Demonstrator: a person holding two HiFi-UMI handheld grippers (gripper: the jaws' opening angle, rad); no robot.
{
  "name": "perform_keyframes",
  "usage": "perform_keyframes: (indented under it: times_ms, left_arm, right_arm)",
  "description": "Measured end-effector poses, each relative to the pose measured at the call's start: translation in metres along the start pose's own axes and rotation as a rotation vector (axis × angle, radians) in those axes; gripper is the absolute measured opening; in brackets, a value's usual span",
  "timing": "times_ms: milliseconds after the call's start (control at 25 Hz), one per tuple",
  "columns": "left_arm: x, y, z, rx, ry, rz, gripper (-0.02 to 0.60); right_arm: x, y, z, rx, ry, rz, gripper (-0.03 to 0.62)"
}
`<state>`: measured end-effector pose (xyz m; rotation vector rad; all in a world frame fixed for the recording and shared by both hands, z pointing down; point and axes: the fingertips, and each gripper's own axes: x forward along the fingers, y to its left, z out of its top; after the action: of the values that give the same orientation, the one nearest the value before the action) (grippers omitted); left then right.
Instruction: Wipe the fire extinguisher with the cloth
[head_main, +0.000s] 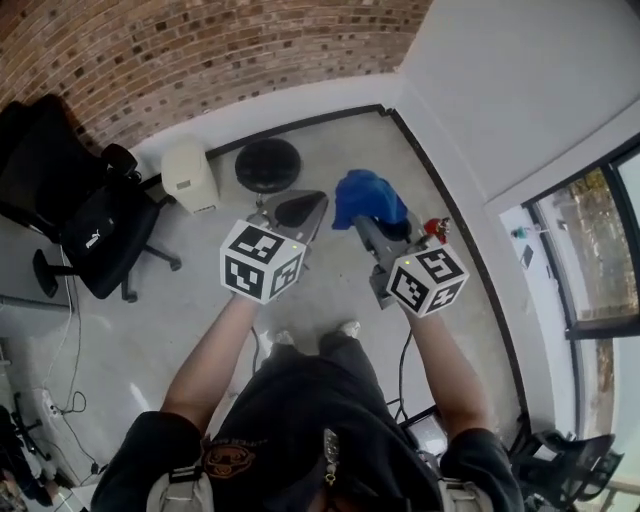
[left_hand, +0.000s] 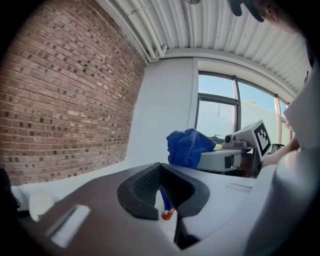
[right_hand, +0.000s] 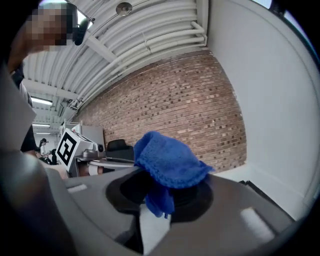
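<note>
My right gripper (head_main: 372, 222) is shut on a bunched blue cloth (head_main: 368, 198), which it holds out ahead of me over the floor. In the right gripper view the cloth (right_hand: 167, 160) bulges over the jaws of the right gripper (right_hand: 161, 192) and a fold hangs between them. Just right of that gripper, by the white wall, shows the red top of the fire extinguisher (head_main: 436, 229); its body is hidden. My left gripper (head_main: 298, 208) is shut and holds nothing, level with the right one. From the left gripper (left_hand: 161, 175) I see the cloth (left_hand: 187, 146) and the right gripper's marker cube (left_hand: 260, 139).
A black round stool (head_main: 268, 163) and a cream bin (head_main: 190, 175) stand along the brick wall (head_main: 200, 50). A black office chair (head_main: 95, 225) is at the left. The white wall (head_main: 520, 90) and a window (head_main: 590, 250) run along the right. Cables lie at the lower left.
</note>
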<state>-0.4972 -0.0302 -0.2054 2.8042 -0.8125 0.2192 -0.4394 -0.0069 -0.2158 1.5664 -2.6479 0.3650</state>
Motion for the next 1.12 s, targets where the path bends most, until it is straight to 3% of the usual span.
perform_keyframes:
  times_ms: [320,840,1120]
  left_arm:
    - [0.109,-0.098,-0.02,0.056,0.112,-0.239,0.003]
    - [0.24,-0.199,-0.035,0.15,0.213,-0.41,0.003]
    - [0.287,-0.225,-0.057,0.172,0.297,-0.47,0.003]
  right_arm:
    - [-0.09,-0.106,-0.017,0.028,0.003,-0.217,0.106]
    - [-0.208,-0.252,-0.03,0.03,-0.009,-0.457,0.106]
    - [-0.265,-0.315,-0.05,0.108,-0.02,-0.614,0.106]
